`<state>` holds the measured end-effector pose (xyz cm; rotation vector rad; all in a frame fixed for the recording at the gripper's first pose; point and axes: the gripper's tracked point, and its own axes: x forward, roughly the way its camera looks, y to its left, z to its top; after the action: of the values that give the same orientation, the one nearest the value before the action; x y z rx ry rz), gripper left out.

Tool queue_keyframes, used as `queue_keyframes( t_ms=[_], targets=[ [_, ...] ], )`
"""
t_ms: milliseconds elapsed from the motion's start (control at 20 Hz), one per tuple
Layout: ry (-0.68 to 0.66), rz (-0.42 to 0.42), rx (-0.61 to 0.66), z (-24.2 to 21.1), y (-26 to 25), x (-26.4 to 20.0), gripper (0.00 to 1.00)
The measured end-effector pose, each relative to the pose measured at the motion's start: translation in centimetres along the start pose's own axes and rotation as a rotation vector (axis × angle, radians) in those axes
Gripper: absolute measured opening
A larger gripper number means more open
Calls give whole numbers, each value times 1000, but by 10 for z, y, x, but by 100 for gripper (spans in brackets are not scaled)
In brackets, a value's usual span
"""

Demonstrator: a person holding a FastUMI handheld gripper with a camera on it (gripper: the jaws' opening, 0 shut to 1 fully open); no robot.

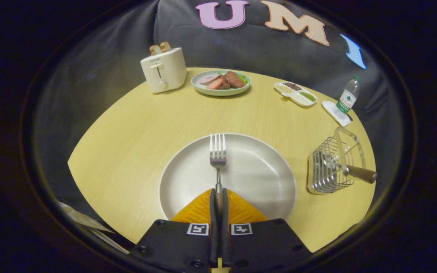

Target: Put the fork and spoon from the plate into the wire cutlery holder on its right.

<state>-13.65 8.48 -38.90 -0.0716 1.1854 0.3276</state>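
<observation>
The fingers [218,197] are closed tight on the handle of the fork [217,153], whose tines point ahead over the plate [264,178]. A wooden-handled utensil, probably the spoon [349,170], already lies in the wire cutlery holder [330,170] to the plate's right on the surface [135,132]. The fork's transfer seems underway; next comes carrying it rightward and lowering it into the holder.
</observation>
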Motion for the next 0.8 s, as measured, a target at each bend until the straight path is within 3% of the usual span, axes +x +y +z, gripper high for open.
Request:
queue_keyframes(
  t_ms=[800],
  targets=[
    [-59, -47, 27, 66, -62, -57, 7]
  ],
)
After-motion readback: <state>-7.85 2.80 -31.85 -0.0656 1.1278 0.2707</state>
